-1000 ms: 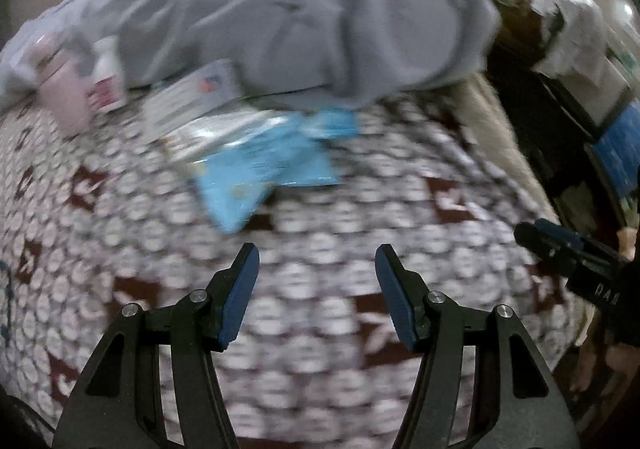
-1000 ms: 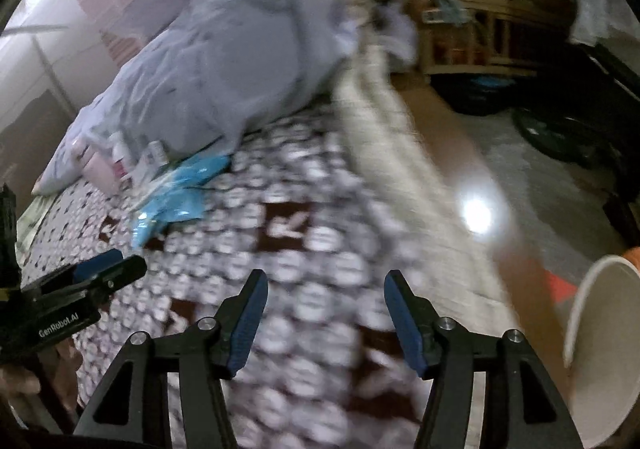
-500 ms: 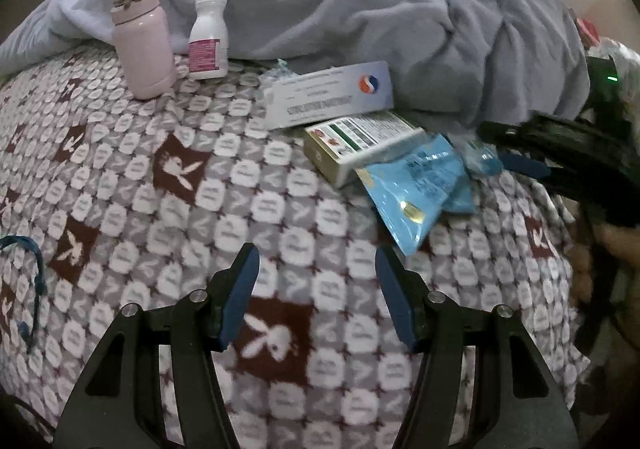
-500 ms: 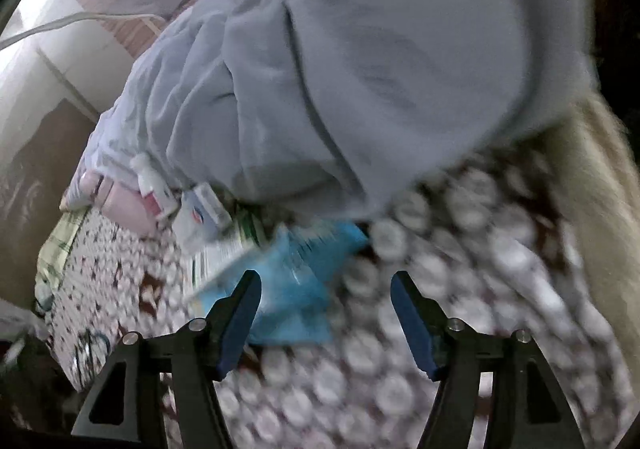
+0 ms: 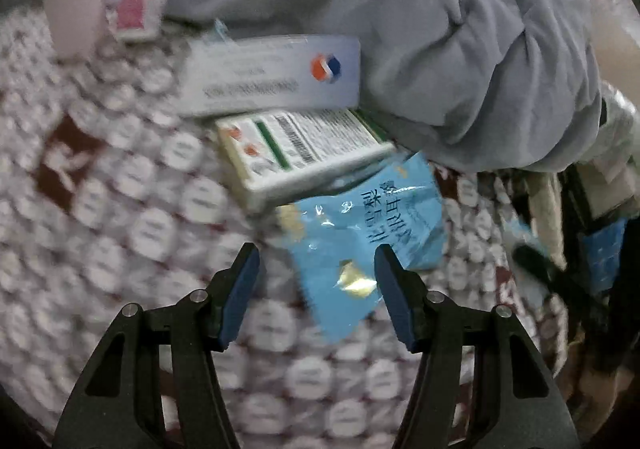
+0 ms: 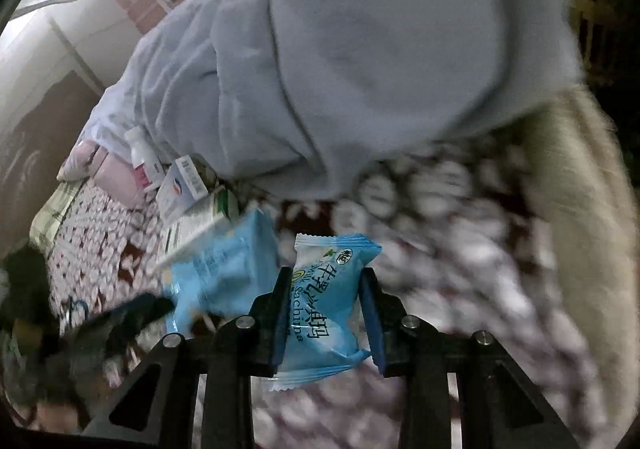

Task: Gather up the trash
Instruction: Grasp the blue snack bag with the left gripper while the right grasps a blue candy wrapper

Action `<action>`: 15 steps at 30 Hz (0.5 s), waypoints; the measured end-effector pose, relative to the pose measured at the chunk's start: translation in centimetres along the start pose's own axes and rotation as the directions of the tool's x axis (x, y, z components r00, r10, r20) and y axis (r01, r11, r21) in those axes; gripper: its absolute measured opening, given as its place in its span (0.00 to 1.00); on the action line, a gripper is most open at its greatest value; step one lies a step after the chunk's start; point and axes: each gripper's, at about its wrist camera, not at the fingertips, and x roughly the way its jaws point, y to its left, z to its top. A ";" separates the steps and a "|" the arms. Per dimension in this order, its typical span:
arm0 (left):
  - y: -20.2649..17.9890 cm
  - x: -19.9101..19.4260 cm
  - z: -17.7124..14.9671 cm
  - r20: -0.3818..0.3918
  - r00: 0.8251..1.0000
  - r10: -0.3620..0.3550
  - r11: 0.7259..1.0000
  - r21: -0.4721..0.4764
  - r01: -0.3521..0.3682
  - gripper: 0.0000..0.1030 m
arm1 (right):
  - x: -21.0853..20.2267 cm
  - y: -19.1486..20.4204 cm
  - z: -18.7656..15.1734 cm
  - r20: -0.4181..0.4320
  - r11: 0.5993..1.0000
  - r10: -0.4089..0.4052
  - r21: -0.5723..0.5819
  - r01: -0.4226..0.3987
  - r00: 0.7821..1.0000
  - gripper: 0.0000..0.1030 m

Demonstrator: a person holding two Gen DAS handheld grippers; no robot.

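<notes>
My right gripper (image 6: 325, 299) has just been closing and grasps a blue packet (image 6: 324, 305). My left gripper (image 5: 316, 281), also narrowing, straddles another wrapper (image 5: 360, 233), ungrasped. Next: clench it.

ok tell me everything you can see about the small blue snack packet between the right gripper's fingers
The small blue snack packet is a glossy, puffy plastic pillow pack, light blue fading to white, with crimped zigzag ends and dark printed lettering. It stands roughly upright above the patterned bedspread, its top crimp clear of the fingers. The right gripper, whose jaws have just been closing, has both blue pads against its sides. A larger blue wrapper lies beside it.
</notes>
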 end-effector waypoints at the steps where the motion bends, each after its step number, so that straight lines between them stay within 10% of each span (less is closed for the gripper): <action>1: -0.6 0.2 -0.4 -0.003 1.000 -0.003 1.000 0.004 0.003 0.29 | -0.7 -0.4 -0.5 0.005 1.000 -0.007 -0.002 0.007 1.000 0.31; 10: -6.6 -1.8 -6.0 -0.090 0.993 -0.080 0.985 0.147 0.093 0.21 | -5.4 -4.6 -4.7 0.029 0.998 -0.056 0.027 0.055 0.998 0.31; 15: -6.3 -4.6 -5.5 -0.012 0.999 -0.048 0.982 0.183 0.049 0.65 | -6.7 -5.9 -5.9 0.037 0.997 -0.053 0.053 0.051 0.998 0.31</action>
